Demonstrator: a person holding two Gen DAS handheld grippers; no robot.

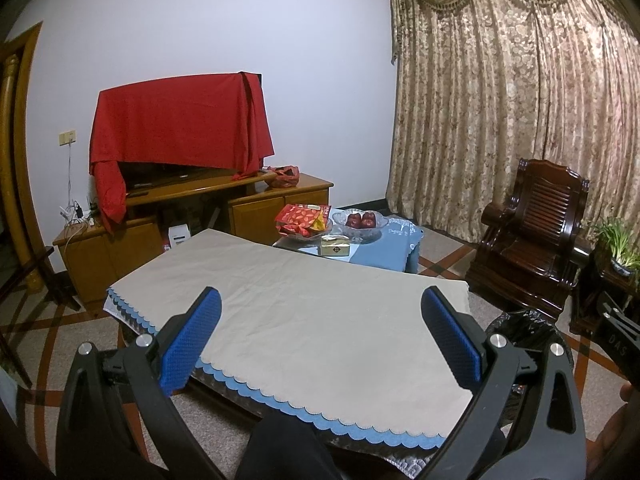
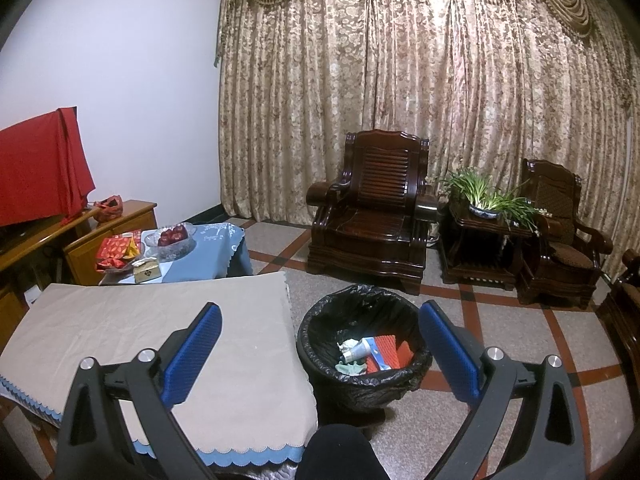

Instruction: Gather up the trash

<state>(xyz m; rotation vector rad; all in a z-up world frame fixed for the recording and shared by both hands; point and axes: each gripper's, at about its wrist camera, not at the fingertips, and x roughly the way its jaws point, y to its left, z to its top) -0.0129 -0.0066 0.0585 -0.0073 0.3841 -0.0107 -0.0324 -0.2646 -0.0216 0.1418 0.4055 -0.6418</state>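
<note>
A round bin lined with a black bag stands on the floor right of the low table; its rim also shows in the left wrist view. Inside lie a white tube, red packaging and crumpled scraps. My right gripper is open and empty, above and in front of the bin. My left gripper is open and empty over the beige tablecloth, which shows no trash on it.
A small blue-covered table behind holds a glass bowl of apples, red snack packets and a tissue box. A TV cabinet with a red-draped TV stands at the left. Dark wooden armchairs and a plant stand by the curtain.
</note>
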